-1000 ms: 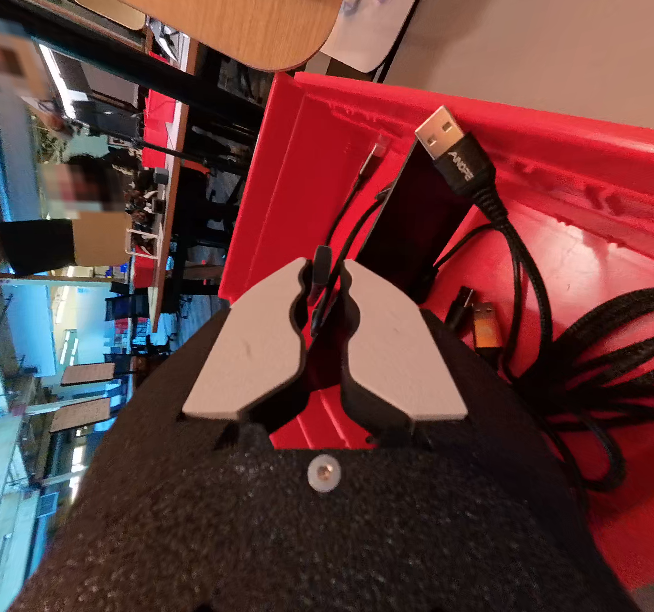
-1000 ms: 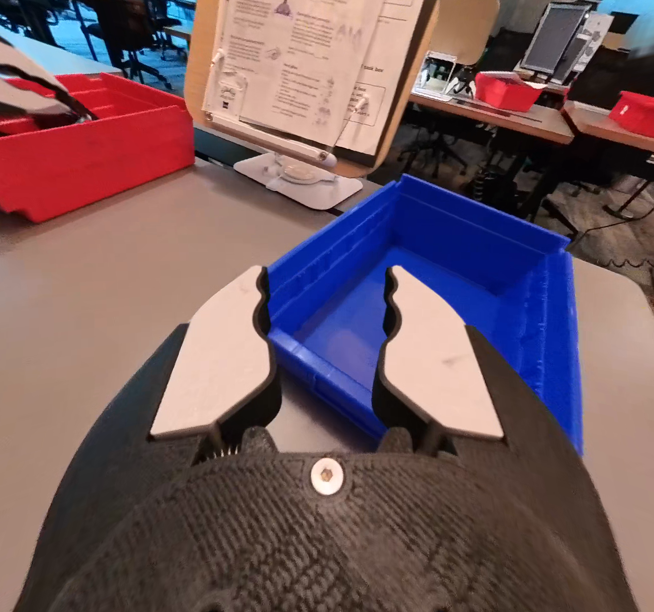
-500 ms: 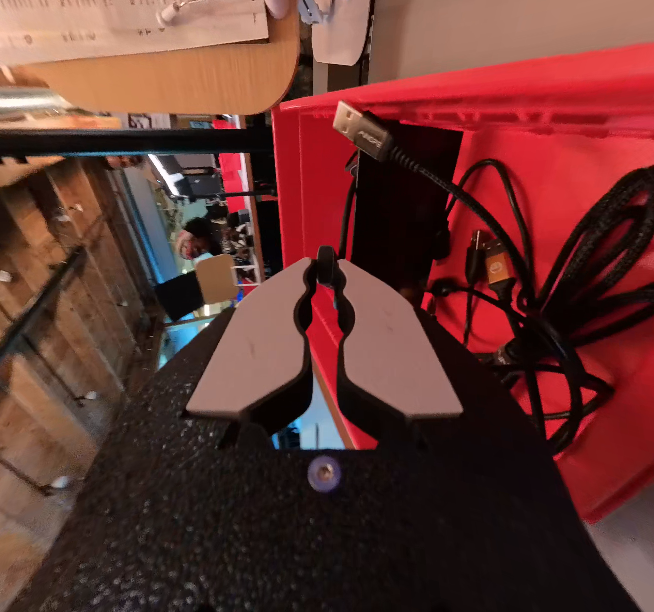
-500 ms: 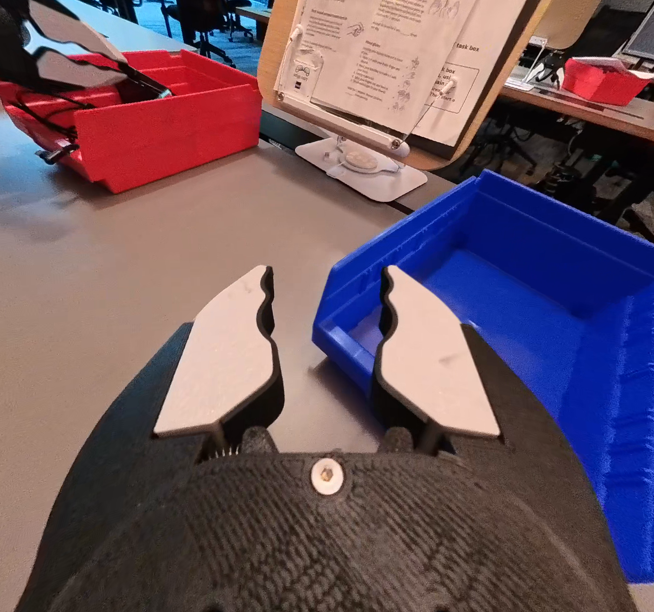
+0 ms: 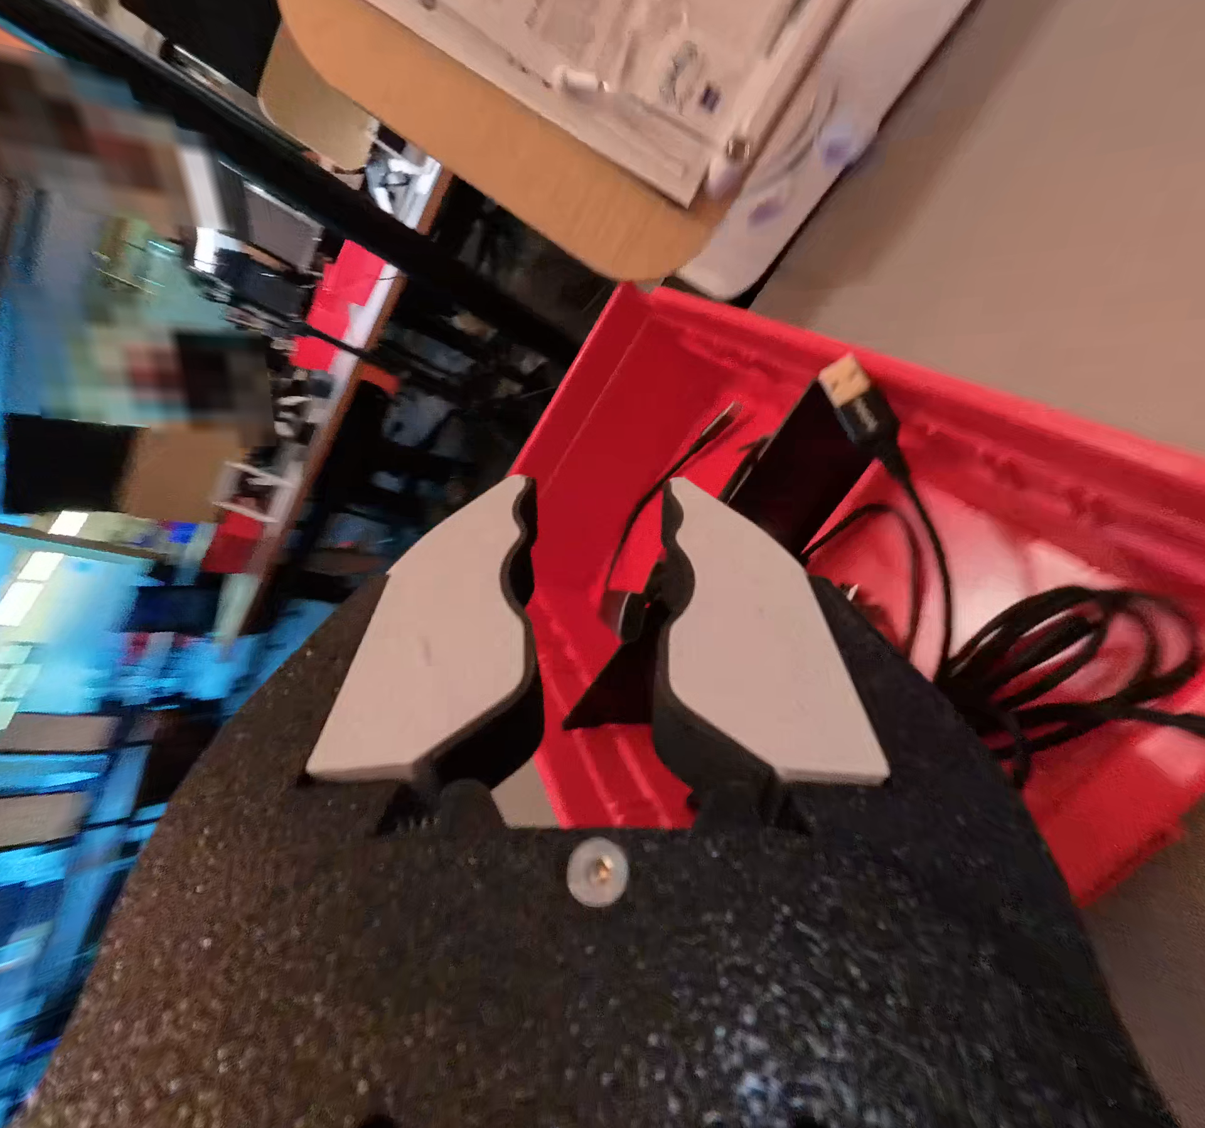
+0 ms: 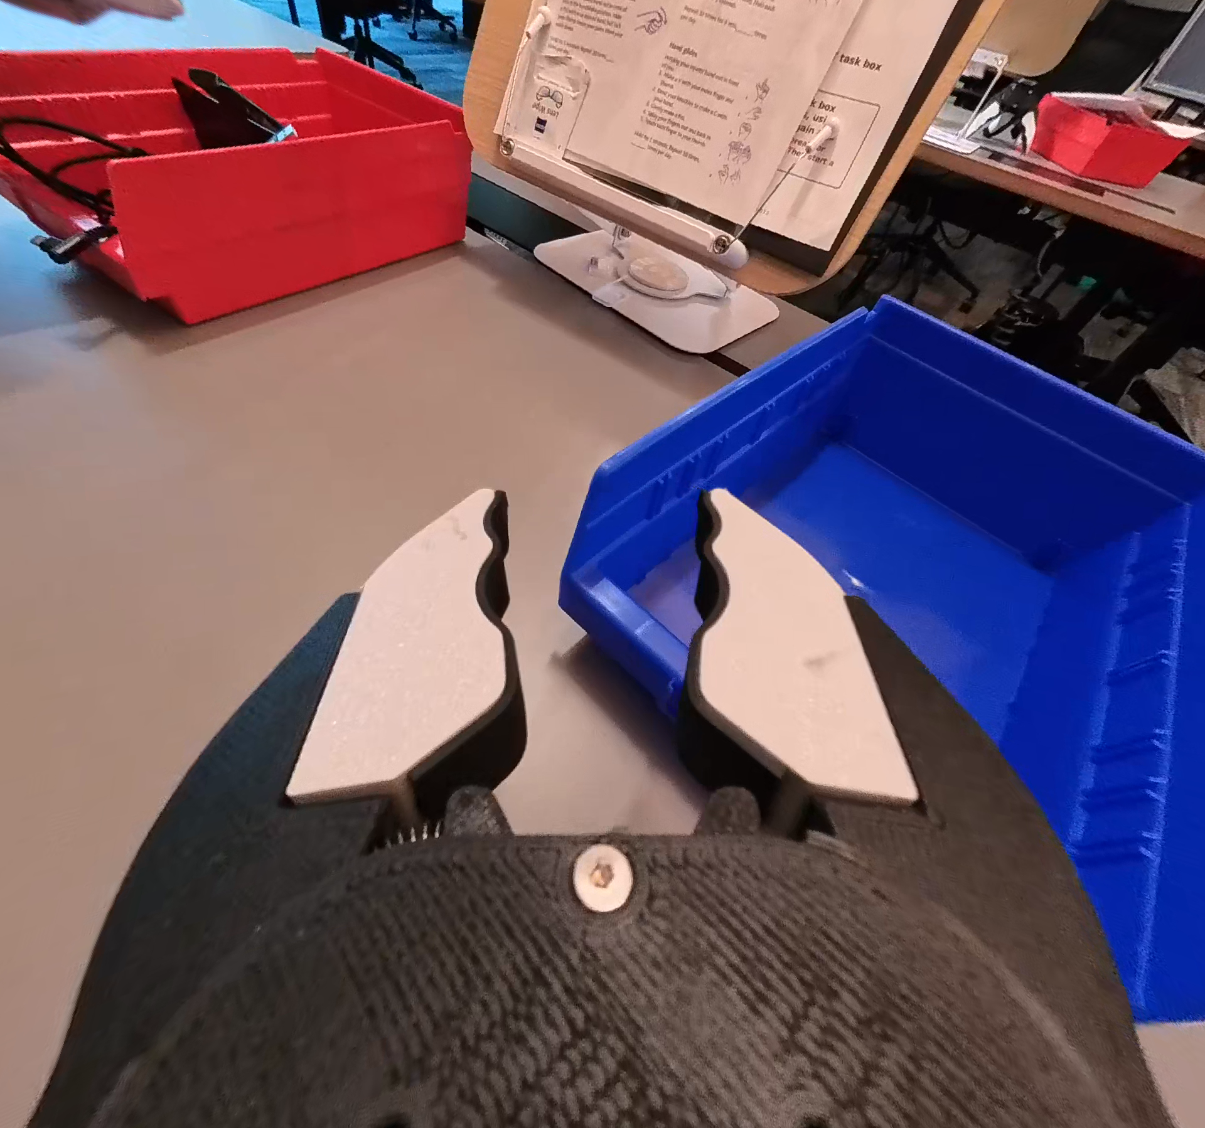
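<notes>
Gaping empty, left tool faces red bin of black cables; right tool, also agape, nears bare blue bin

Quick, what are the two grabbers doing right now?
Left gripper: open, holding nothing, over the red bin of cables.
Right gripper: open, empty, beside the blue bin.

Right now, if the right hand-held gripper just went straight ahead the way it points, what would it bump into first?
Probably the near corner of the blue bin. The right hand-held gripper is open, and that corner sits just ahead of its right finger; the left finger faces bare grey table. Depth is hard to judge.
</notes>
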{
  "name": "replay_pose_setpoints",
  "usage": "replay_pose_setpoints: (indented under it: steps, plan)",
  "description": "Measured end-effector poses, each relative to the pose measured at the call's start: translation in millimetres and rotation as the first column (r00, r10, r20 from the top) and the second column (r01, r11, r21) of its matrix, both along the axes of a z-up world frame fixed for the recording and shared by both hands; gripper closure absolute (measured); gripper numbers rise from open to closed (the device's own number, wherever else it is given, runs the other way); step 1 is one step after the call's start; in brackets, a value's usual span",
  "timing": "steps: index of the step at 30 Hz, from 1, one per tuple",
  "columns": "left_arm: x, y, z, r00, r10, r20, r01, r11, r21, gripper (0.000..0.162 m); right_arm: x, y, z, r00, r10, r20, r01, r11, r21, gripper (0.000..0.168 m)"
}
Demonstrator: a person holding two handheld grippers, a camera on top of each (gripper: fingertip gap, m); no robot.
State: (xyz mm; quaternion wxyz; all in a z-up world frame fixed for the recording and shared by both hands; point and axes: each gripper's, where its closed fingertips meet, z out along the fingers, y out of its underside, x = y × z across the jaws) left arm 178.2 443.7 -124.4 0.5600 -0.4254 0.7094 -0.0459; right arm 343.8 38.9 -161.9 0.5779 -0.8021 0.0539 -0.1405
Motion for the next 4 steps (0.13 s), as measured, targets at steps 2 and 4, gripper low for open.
replay_pose_setpoints:
  steps: [2,4]
  plan:
    - [0.8,-2.5,9.9,0.998,-0.022,0.065,0.033,0.984,-0.177,0.127,2.8,-1.4,-0.8,1.0,-0.007,0.005,0.007,1.0,-0.004,0.113]
    - [-1.1,10.8,14.8,0.996,0.044,0.08,-0.02,0.962,-0.272,0.128,5.4,-1.8,-2.9,1.0,-0.012,-0.004,0.012,1.0,-0.004,0.113]
